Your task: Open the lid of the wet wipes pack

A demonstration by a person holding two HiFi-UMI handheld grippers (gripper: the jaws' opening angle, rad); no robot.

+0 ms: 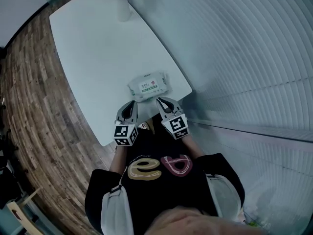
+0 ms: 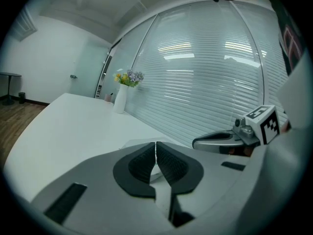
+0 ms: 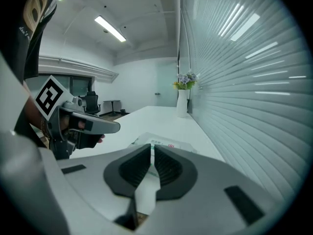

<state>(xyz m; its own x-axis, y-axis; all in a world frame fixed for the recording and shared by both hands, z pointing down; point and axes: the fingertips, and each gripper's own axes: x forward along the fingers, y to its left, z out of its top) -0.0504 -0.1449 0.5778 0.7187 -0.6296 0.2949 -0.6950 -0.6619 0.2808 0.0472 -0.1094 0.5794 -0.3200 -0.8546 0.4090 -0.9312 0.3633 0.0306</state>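
Note:
The wet wipes pack (image 1: 148,86) is white with a green and red label. It lies flat near the near right corner of the white table (image 1: 98,53), lid down. My left gripper (image 1: 130,105) is shut and hovers just short of the pack's near left side. My right gripper (image 1: 163,102) is shut too, just before the pack's near right side. In the right gripper view the pack (image 3: 164,144) lies right beyond the closed jaws of that gripper (image 3: 151,153). In the left gripper view a corner of the pack (image 2: 134,144) peeks past the closed jaws of that gripper (image 2: 156,151). Neither gripper holds anything.
A white vase with flowers (image 1: 121,1) stands at the table's far end. Window blinds (image 1: 244,48) run along the right side. Wooden floor (image 1: 34,102) lies to the left. The person's dark top (image 1: 161,180) fills the bottom of the head view.

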